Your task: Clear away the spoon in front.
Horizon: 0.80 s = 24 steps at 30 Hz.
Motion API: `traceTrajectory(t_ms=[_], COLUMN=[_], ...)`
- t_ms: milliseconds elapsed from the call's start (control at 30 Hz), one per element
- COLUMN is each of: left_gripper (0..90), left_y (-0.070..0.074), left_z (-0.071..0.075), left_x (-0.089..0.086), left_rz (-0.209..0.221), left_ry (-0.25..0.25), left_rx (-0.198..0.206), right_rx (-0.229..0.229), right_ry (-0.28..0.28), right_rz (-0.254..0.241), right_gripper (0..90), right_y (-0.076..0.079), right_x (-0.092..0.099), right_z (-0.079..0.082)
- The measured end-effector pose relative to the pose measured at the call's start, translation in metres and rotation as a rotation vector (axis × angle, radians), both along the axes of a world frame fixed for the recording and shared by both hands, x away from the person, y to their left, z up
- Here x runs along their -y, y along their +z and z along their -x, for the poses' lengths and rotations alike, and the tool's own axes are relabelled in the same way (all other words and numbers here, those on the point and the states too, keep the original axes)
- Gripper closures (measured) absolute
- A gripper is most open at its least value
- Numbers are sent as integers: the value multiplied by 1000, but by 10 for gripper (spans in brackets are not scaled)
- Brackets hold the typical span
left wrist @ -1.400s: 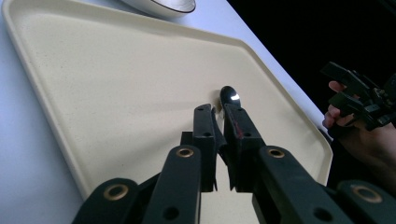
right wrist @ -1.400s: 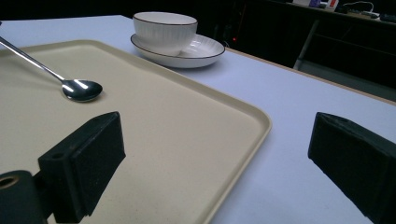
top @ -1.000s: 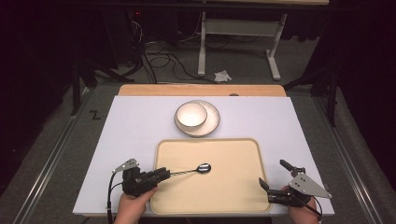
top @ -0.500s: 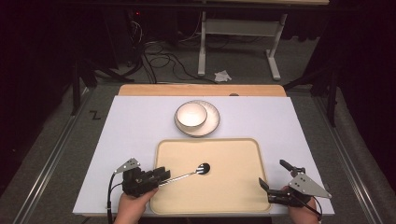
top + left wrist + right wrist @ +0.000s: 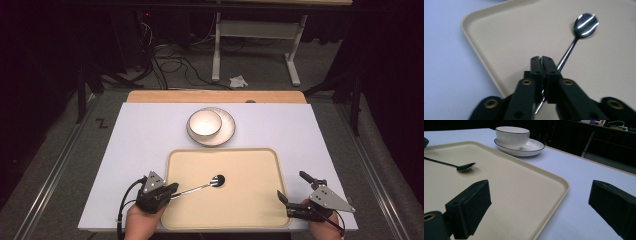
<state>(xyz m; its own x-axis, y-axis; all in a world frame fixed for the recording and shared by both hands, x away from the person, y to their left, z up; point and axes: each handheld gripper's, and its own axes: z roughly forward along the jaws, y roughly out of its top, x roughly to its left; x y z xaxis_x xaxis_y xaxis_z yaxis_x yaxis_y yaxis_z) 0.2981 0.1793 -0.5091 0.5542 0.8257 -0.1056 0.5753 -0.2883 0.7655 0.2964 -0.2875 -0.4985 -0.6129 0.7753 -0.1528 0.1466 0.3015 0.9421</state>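
Observation:
A metal spoon point(image 5: 200, 187) lies out over the left part of a beige tray point(image 5: 250, 210), its bowl toward the tray's middle. My left gripper point(image 5: 172, 190) is at the tray's left front edge, shut on the spoon's handle. In the left gripper view the jaws point(image 5: 542, 58) are closed on the handle and the spoon bowl point(image 5: 585, 22) shines beyond them over the tray point(image 5: 499, 32). My right gripper point(image 5: 291, 185) stands open at the tray's right front corner, holding nothing. In the right gripper view it point(image 5: 540, 195) spans the tray rim, with the spoon point(image 5: 465, 167) at far left.
A white bowl point(image 5: 205, 122) sits on a white plate point(image 5: 227, 131) just behind the tray, on the white tabletop point(image 5: 140, 150). The right gripper view shows the bowl point(image 5: 512, 136) and the plate point(image 5: 534, 146) past the tray's far edge. Desk legs and cables stand on the floor behind.
The left gripper has edged slightly toward the tray with the spoon, and the spoon's bowl looks slightly turned. The right gripper has not moved.

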Motion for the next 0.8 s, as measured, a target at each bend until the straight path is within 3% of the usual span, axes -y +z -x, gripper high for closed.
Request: traceTrajectory(t_ms=[267,533,800], left_gripper=[900,900,900], left_y=[-4,-4,-1], left_z=[-2,0,8], left_x=[9,13,29], left_rz=[-124,-117,-145], left_ry=[-13,-59,-142], left_rx=[-53,-83,-86], right_rx=[8,5,8], right_ry=[6,5,5], right_rz=[3,1,4], right_gripper=[50,50,50], right_y=[0,0,0], right_x=[1,0,0], right_z=[-1,0,0])
